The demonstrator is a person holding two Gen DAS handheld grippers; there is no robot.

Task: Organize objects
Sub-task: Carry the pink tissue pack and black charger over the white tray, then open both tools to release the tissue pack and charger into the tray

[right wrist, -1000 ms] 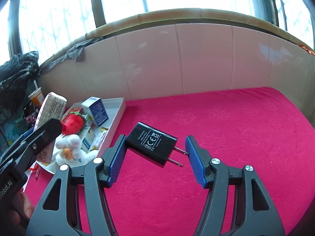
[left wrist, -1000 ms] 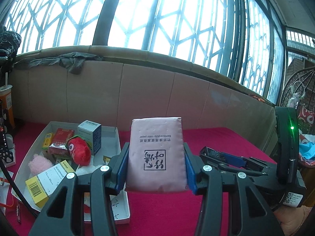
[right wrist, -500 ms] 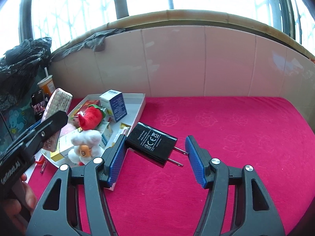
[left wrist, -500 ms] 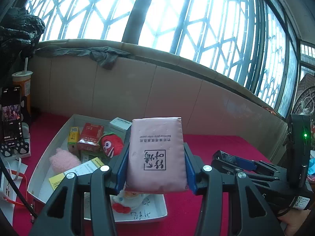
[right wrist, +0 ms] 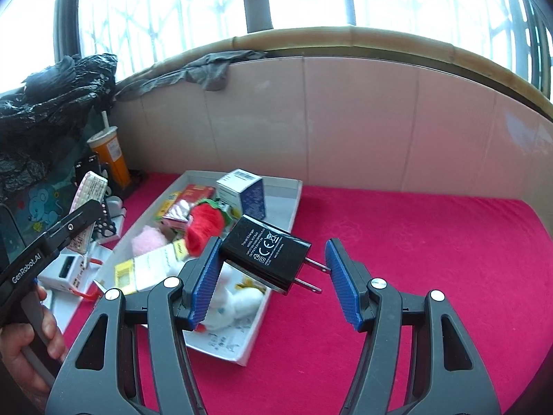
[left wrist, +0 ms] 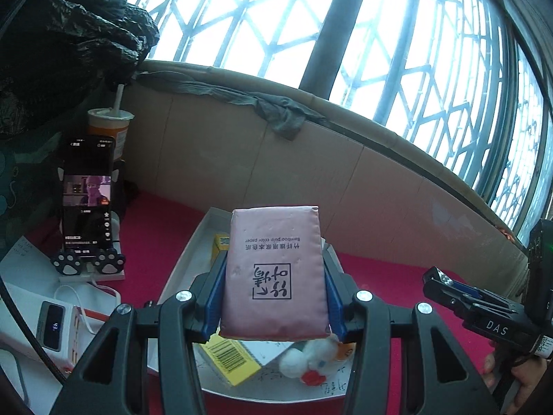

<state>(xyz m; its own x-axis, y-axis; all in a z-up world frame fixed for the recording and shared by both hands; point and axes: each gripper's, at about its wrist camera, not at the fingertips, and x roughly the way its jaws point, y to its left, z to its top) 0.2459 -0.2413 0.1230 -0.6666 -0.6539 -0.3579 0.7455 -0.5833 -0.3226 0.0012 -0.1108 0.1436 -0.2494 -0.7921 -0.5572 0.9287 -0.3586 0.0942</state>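
A pink tissue pack (left wrist: pixel 273 242) stands upright between the blue pads of my left gripper (left wrist: pixel 274 271), which is shut on it. It hangs over the near part of the white tray (left wrist: pixel 186 263). My right gripper (right wrist: pixel 273 247) is shut on a black plug charger (right wrist: pixel 266 256), whose prongs point at the right pad, above the tray's (right wrist: pixel 281 204) right edge. The tray holds a red strawberry plush (right wrist: pixel 204 228), a blue-and-white box (right wrist: pixel 242 193), a yellow box (right wrist: pixel 145 271) and a white plush (right wrist: pixel 235 297). In the right wrist view the left gripper (right wrist: pixel 86 211) shows at far left.
A phone on a paw-shaped stand (left wrist: pixel 88 193), an orange drink cup (left wrist: pixel 109 128) and a white power bank (left wrist: pixel 52 325) sit left of the tray. A black bag (right wrist: pixel 52 103) hangs above them. Red cloth (right wrist: pixel 414 259) covers the surface, with a tiled wall behind.
Both grippers have swung left with their loads still held. The tray has slid rightward in both views, and the phone and cup now show in the left wrist view.
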